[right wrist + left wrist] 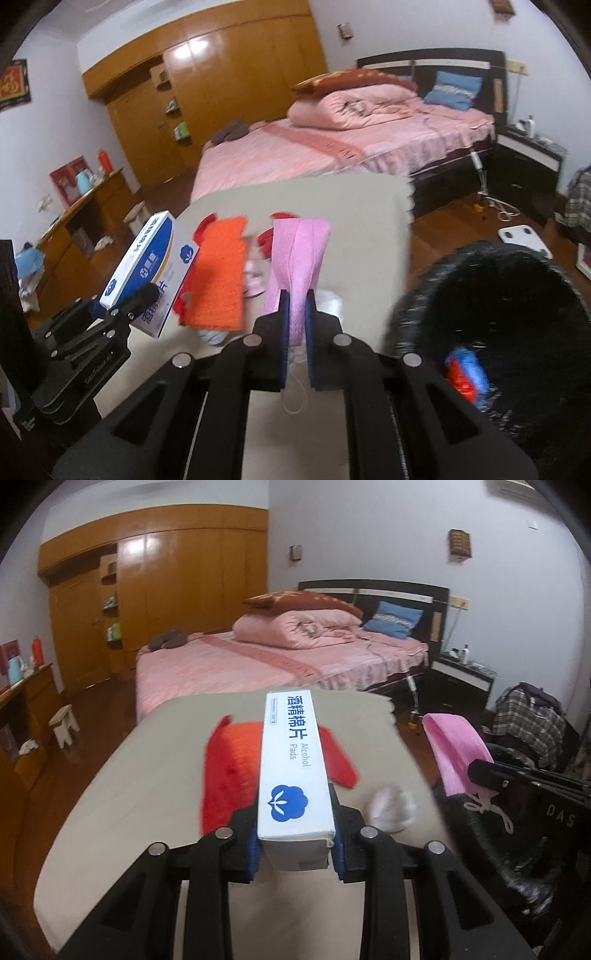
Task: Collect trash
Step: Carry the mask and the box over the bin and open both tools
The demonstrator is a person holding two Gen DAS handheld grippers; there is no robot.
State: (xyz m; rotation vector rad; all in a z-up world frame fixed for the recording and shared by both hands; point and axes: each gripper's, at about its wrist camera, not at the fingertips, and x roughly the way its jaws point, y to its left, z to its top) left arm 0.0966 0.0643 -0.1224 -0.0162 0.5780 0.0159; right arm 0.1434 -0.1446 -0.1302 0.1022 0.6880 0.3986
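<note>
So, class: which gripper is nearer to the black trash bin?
Right. The right gripper, shut on a pink face mask, sits just beside the black trash bin. The left gripper, holding the alcohol pads box, is farther off across the table.

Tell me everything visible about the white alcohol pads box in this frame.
The alcohol pads box is a long white carton, cardboard by its look, with blue Chinese lettering, grey "Alcohol Pads" and a blue cotton-flower logo. Its broad face carries a blue and gold band, seen from the right wrist. It appears intact and closed. The left claw is shut on its near end, blue pads on both sides, holding it clear above the beige table.
</note>
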